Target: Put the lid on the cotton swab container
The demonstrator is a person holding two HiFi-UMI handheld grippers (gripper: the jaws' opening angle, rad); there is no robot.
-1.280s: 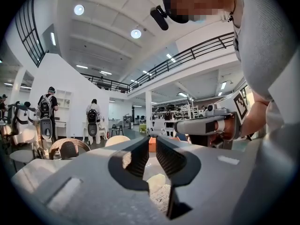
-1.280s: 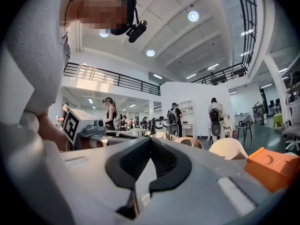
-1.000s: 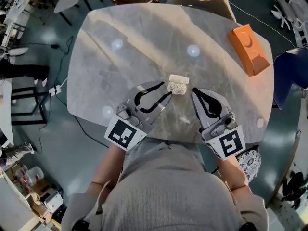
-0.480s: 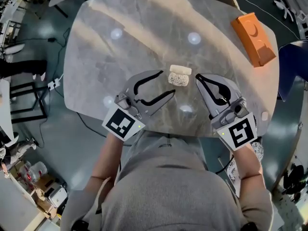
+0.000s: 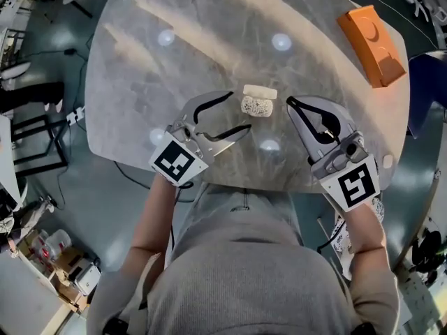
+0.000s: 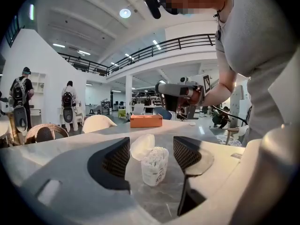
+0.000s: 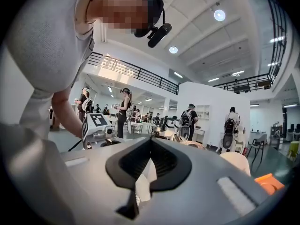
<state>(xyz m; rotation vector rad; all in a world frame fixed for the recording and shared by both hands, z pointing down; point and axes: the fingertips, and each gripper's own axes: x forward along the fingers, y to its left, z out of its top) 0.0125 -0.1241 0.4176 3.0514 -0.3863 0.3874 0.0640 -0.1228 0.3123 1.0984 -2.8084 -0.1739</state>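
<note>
The clear cotton swab container stands upright and uncovered on the grey table. Its white lid leans against the container's far side. In the left gripper view the container stands just beyond the pads, with the lid behind it. My left gripper is to the container's left, its jaws opening wide, and the pads do not touch it. My right gripper is shut and empty, its tip a little to the right of the container. In the right gripper view the shut right gripper hides most of the container.
An orange box lies at the table's far right corner. The table's near edge runs just under both grippers. Chairs, cables and equipment stand on the floor to the left, and other people stand further off in the hall.
The left gripper's jaws have spread from nearly closed at the container to wide open, and the gripper has drawn back a little to the left. The right gripper stays shut.
</note>
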